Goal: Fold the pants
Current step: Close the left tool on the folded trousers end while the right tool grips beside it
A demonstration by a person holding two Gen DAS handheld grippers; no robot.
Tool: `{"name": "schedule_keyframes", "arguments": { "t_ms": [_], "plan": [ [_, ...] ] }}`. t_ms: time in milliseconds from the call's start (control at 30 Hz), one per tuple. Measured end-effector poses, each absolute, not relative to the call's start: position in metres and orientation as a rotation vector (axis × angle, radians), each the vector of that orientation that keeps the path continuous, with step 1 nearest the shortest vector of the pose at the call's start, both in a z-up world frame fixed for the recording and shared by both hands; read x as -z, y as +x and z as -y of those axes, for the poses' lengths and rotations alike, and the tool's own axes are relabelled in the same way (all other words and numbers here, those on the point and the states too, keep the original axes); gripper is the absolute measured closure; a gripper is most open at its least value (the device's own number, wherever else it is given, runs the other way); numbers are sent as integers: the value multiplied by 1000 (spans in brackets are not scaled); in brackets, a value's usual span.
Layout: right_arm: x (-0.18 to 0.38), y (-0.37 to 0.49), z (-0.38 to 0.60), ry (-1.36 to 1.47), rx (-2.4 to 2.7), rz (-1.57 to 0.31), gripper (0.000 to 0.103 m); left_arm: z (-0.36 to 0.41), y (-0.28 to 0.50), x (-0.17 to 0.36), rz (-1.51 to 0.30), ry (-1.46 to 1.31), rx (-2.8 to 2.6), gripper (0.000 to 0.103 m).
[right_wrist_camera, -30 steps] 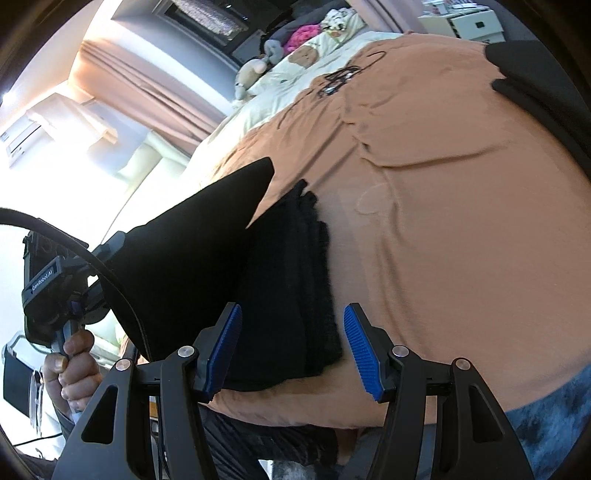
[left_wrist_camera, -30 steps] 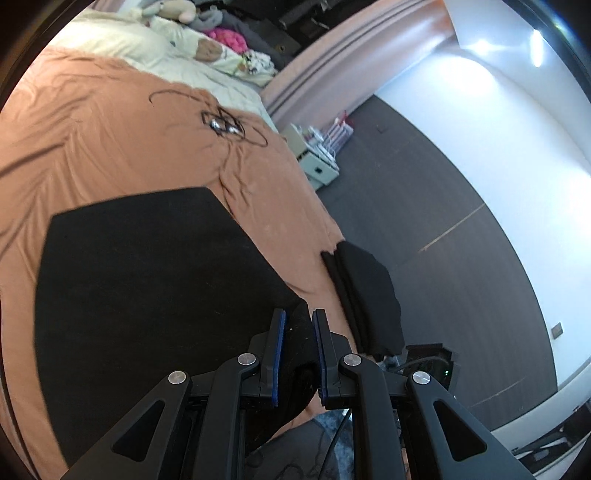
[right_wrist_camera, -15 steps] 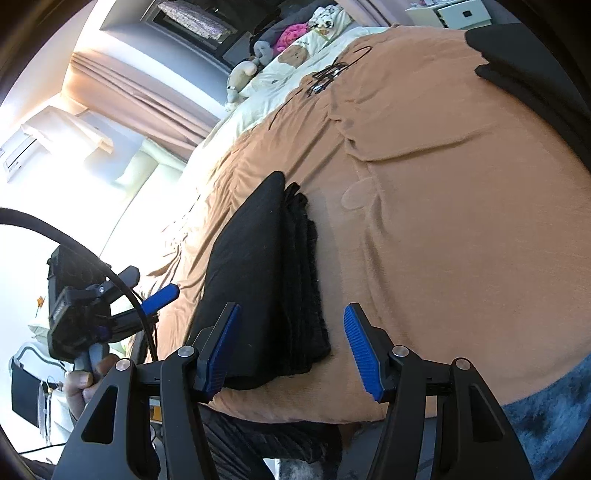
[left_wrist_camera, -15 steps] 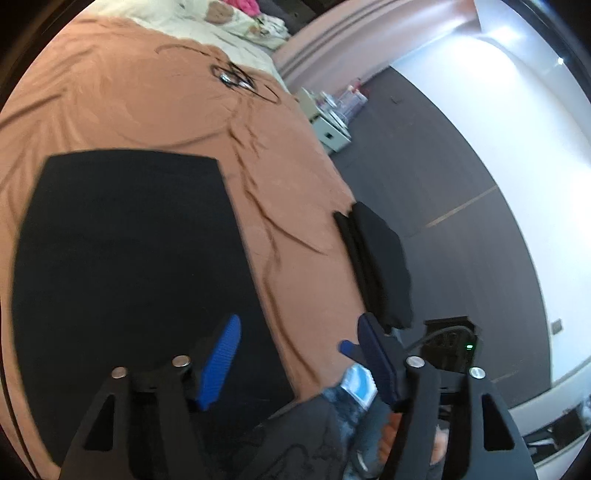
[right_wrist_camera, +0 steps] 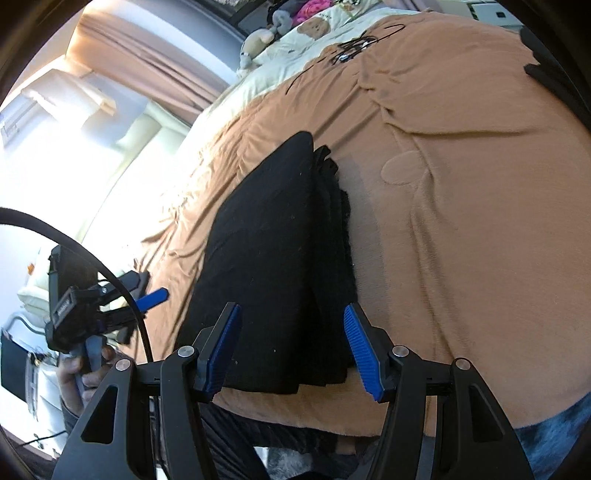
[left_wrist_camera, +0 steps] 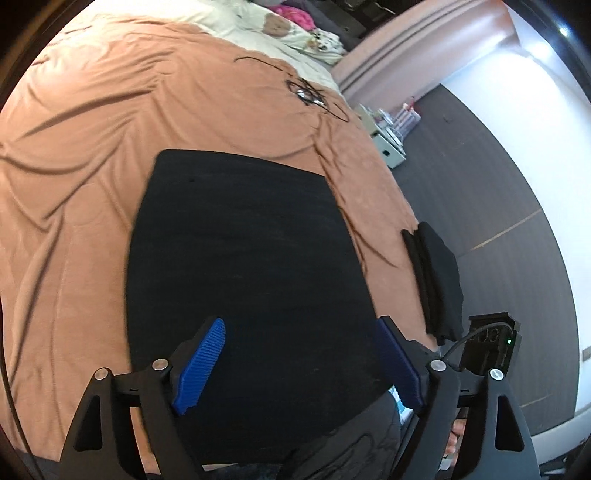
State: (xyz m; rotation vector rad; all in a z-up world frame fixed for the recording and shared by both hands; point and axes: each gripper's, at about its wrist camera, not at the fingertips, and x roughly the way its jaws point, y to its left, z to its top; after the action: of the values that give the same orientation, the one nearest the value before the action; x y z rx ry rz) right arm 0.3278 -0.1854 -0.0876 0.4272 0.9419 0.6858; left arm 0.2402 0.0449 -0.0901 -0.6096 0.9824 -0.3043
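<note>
The black pants (left_wrist_camera: 243,258) lie folded flat on the orange-brown bedspread (left_wrist_camera: 74,184). My left gripper (left_wrist_camera: 300,325) hovers over their near end. Its jaws are opening, and the blue pads stand wide apart without pressing on the cloth. In the right wrist view the same pants (right_wrist_camera: 273,266) show as a stack of layers near the bed's front edge. My right gripper (right_wrist_camera: 291,309) stands open above their near edge with nothing pinched. A hand holds the left gripper's fingers (right_wrist_camera: 153,297) just off the pants' left side.
Another folded black garment (left_wrist_camera: 439,280) lies at the right edge of the bed. A tangle of dark cable (left_wrist_camera: 310,96) rests farther up the bedspread, with pillows and soft toys (left_wrist_camera: 280,26) beyond. A white drawer unit (left_wrist_camera: 388,144) stands on the dark floor.
The left gripper let go of the pants' layer it was pinching, and its jaws spread wide. The lifted flap dropped flat onto the stack. The right gripper shifted slightly and stayed open.
</note>
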Motion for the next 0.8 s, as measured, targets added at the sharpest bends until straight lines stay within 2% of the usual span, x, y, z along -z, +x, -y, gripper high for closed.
{"name": "schedule_keyframes", "arguments": {
  "t_ms": [100,233,333,633,800],
  "plan": [
    [87,331,175,372,-668,-968,47,-57,237,94,-987,-608,274,15],
    [90,336,164,302,-634,-1008,58,-69,234,99,-989,-597,238,7],
    [99,343,163,299,-612,-1047,65,-75,234,105,-1007,-575,206,5],
    [99,346,169,291,-588,-1064,66,-79,242,130,-1098,-496,90,3],
    [80,345,170,292,-616,-1002,66,-84,246,141,-1096,-505,92,3]
  ]
}}
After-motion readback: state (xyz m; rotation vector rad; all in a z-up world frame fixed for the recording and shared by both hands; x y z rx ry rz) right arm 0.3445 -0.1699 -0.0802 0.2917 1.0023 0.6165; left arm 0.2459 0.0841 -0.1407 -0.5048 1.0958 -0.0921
